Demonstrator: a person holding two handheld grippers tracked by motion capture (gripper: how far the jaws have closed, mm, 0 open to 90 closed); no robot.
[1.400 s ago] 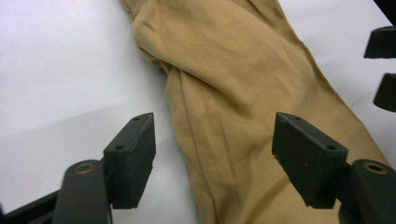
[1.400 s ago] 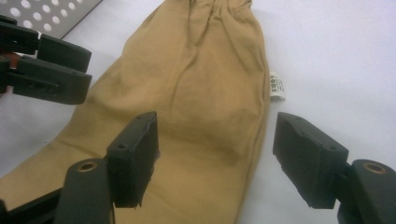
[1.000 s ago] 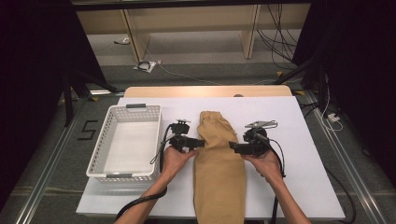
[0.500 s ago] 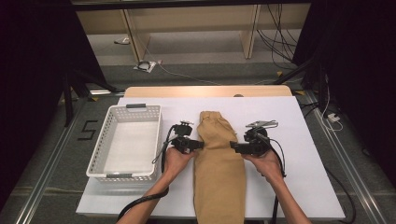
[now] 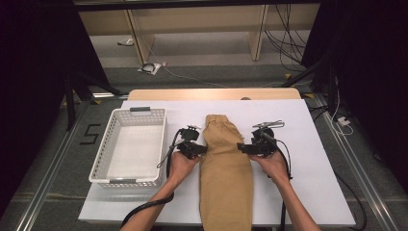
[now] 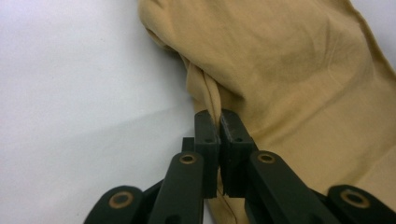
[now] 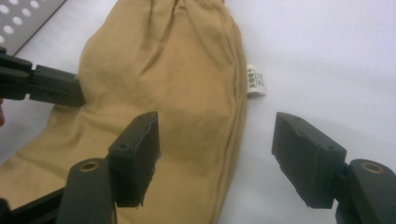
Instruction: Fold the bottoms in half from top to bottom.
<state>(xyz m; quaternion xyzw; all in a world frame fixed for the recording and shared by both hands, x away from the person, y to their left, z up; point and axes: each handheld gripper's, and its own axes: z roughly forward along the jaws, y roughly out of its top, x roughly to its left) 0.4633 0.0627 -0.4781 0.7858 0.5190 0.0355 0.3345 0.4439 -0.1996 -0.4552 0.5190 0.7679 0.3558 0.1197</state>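
From above, the tan cloth lies long on the white desk, between the left tool and the right tool, with a white basket beside. In the left gripper view, the jaws have just closed and pinch a fold of the cloth's edge. In the right gripper view, the jaws stand wide open over the cloth's other edge, near a small white tag.
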